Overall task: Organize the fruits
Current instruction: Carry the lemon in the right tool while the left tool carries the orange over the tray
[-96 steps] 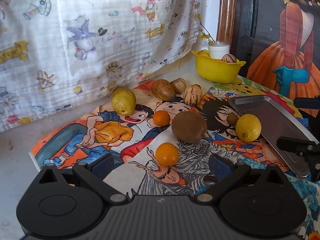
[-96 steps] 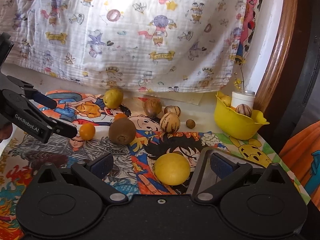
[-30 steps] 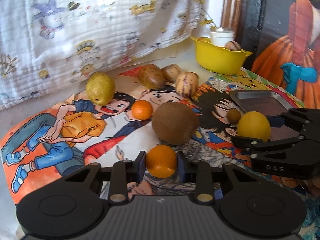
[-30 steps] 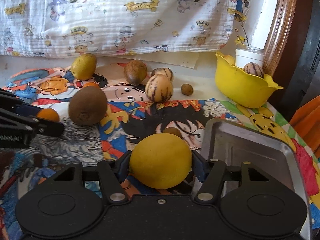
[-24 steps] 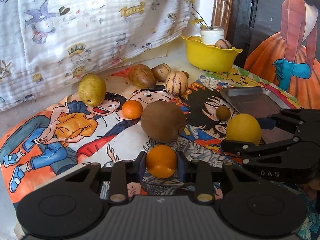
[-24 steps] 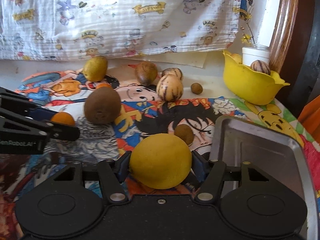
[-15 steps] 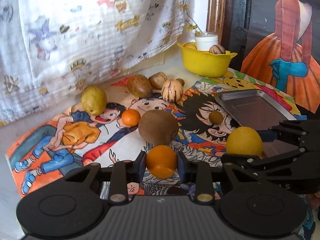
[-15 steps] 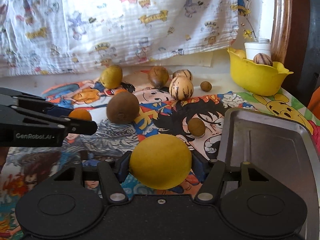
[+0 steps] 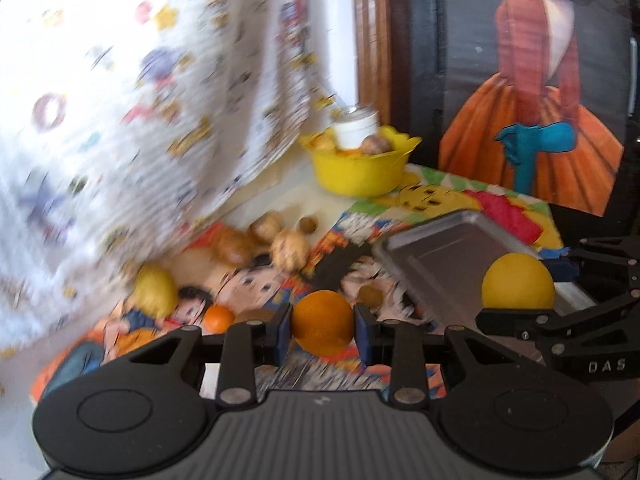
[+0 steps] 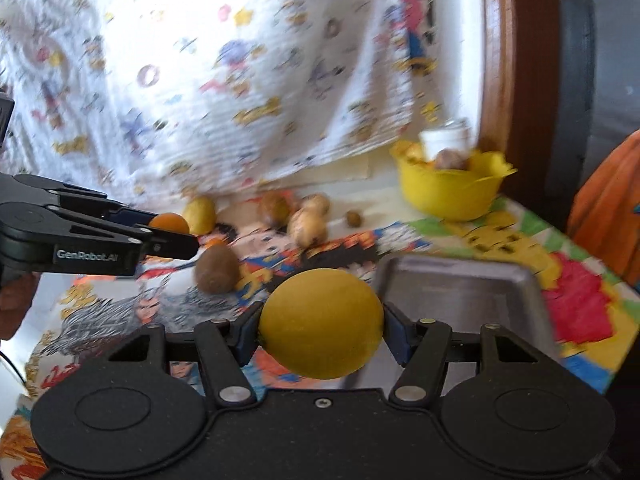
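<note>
At the far left of the surface (image 9: 276, 196), a white cartoon-print cloth (image 9: 140, 100) hangs down behind everything. Below it, on the comic-print mat (image 10: 360, 248), a yellow-green pear-like fruit (image 9: 155, 289) sits nearest the cloth, with a small orange (image 9: 218, 317) just beside it.

Your left tool (image 9: 322, 328) has its pads closed tight on a second small orange (image 9: 322, 327), which hangs between them clear of the mat. In the right wrist view the same tool reaches in from the left edge with that orange at its tip, and part of your hand (image 10: 16, 300) shows below it.

Behind the held orange, a brown kiwi-like fruit (image 10: 216, 269) rests on the mat. Farther back lies a cluster of blurred brownish and striped fruits (image 9: 290, 249), and a small brown round one (image 9: 308, 225) sits just beyond them.

Toward the right, a metal tray (image 9: 448, 248) lies on the mat, and another small brown fruit (image 9: 370, 295) sits near its left edge. At the back, a yellow bowl (image 9: 360, 174) holds a white jar (image 9: 356, 128) and some fruit.

Your right tool (image 10: 321, 330) is partly closed, its pads pressing both sides of a yellow lemon (image 10: 321, 322), which is lifted off the mat in front of the tray's near-left corner. From the left wrist view, that lemon appears over the tray's right side.

On the far right stands a painted picture of a figure in an orange dress (image 9: 532, 120).
</note>
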`<state>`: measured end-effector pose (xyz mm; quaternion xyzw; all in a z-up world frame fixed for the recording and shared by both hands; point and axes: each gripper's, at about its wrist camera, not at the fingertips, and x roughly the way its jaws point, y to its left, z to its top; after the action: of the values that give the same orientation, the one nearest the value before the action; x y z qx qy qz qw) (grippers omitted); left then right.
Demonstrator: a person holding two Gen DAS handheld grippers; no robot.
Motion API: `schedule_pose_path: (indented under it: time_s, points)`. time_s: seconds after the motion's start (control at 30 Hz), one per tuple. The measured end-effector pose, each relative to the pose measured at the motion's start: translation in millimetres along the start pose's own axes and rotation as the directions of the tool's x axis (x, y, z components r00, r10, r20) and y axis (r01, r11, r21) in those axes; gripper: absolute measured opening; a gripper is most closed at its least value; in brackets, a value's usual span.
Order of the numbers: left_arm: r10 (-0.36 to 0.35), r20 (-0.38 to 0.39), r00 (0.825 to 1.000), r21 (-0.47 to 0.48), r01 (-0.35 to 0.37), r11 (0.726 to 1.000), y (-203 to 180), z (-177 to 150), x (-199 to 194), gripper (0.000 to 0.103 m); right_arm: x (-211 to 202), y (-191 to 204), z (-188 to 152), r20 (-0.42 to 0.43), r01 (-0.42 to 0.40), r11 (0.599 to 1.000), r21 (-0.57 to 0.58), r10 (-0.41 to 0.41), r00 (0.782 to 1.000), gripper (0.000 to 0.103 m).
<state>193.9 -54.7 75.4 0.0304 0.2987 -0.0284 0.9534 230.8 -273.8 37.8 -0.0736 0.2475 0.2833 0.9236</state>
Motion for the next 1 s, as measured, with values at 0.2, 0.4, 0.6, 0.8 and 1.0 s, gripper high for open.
schedule_pose_path:
  time_s: [0.2,0.4,0.6,0.8,1.0]
  points:
    - [-0.039,0.026,0.999,0.046,0.038,0.998,-20.1,37.9,21.9,0.035,-10.0,-41.8,16.5,0.037,0.08,0.997,0.022,-0.081,0.996,0.064]
    - [-0.076,0.027,0.997,0.078,0.074,0.994,-35.7,70.2,62.3,0.036,-2.8,-80.5,21.3,0.032,0.14,0.99,0.033,-0.142,0.989,0.064]
    - [-0.143,0.01,0.99,0.012,0.142,0.99,-37.7,77.0,115.8,0.036,18.4,-107.9,14.2,0.014,0.177,0.984,0.016,-0.177,0.984,0.064]
    - [-0.174,-0.045,0.984,-0.029,0.173,0.985,-40.0,56.3,167.3,0.036,57.8,-129.5,11.5,-0.007,0.173,0.985,-0.018,-0.173,0.985,0.064]
    - [-0.194,-0.072,0.978,-0.017,0.193,0.981,-48.5,43.2,197.6,0.036,100.0,-151.2,19.0,-0.039,0.17,0.985,-0.034,-0.171,0.984,0.064]
